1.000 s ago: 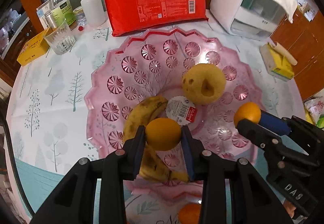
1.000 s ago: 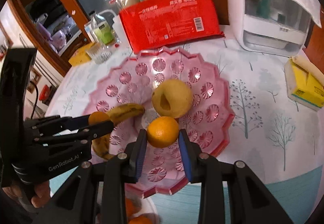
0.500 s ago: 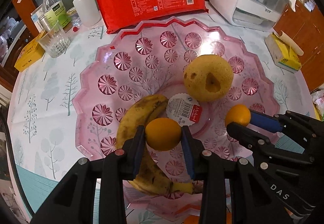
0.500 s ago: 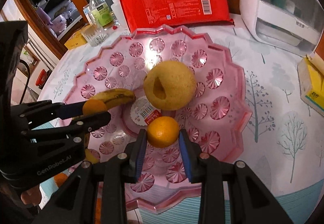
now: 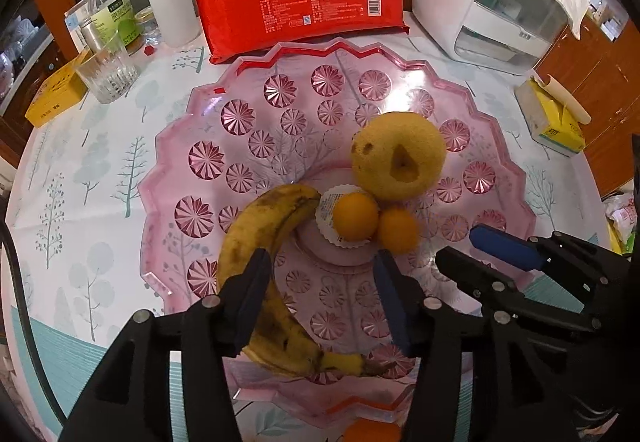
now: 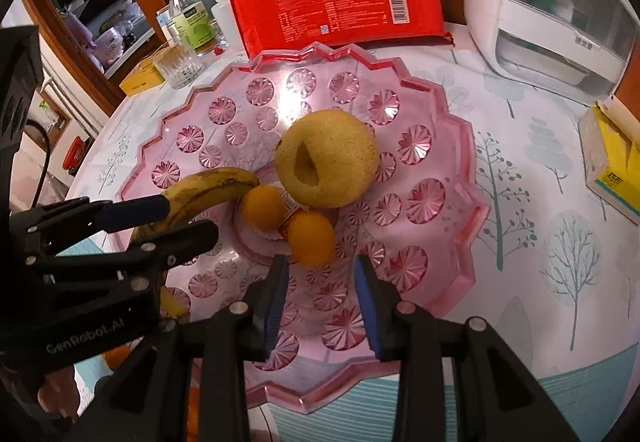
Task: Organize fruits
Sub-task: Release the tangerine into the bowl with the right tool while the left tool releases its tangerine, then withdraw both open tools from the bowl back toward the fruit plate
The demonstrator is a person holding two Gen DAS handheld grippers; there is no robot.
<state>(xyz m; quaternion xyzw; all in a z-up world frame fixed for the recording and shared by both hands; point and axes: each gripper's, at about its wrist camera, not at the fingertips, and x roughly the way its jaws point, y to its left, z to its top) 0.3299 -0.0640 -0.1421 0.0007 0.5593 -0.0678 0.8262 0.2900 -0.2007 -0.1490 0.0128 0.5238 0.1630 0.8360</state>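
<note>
Just beyond the jaws, two oranges (image 5: 355, 217) rest in the pink dish (image 5: 240, 122). The left gripper (image 5: 323, 260) has just been opening, and the right gripper (image 6: 321, 264) gapes empty. A third orange (image 5: 372, 433) waits behind.

Both matte black, angular plastic grippers (image 5: 322, 282) (image 6: 322, 284) are wearing blue pads (image 6: 366, 302) on their fingers and showing round silver screws (image 5: 141, 317). White "GenRobot.AI" lettering (image 6: 86, 336) is showing on the left one's side.
</note>
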